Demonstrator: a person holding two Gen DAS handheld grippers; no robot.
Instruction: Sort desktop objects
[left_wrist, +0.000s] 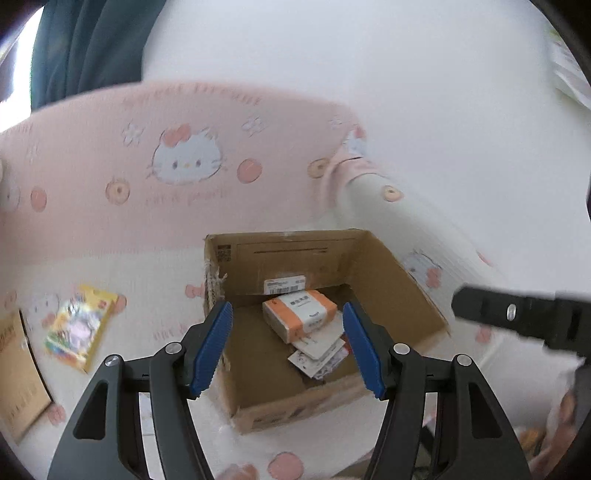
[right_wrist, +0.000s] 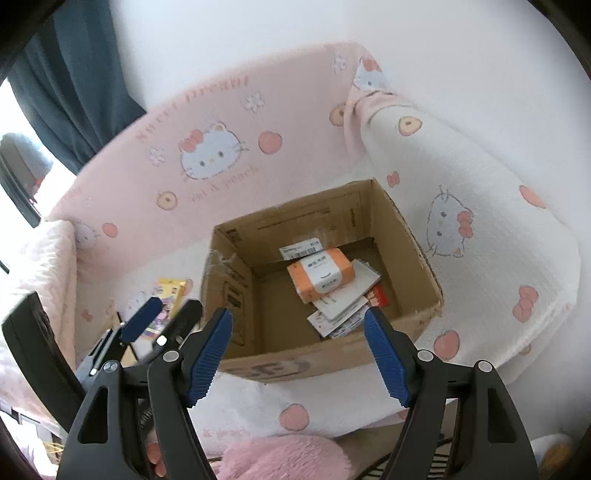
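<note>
Between drops, by the look of it; left claw (left_wrist: 288, 345) and right claw (right_wrist: 297, 354) both spread, empty, above cardboard box (right_wrist: 402, 328) holding orange tissue pack (right_wrist: 321, 275); next, probably: reach for yellow packet (left_wrist: 79, 326) at nine o'clock.

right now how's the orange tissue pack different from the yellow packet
The orange tissue pack lies inside the cardboard box, on top of flat cards; the yellow packet lies outside it on the blanket. The tissue pack is thick and blocky with a white band; the yellow packet is flat and multicoloured. Neither is gripped.
</note>
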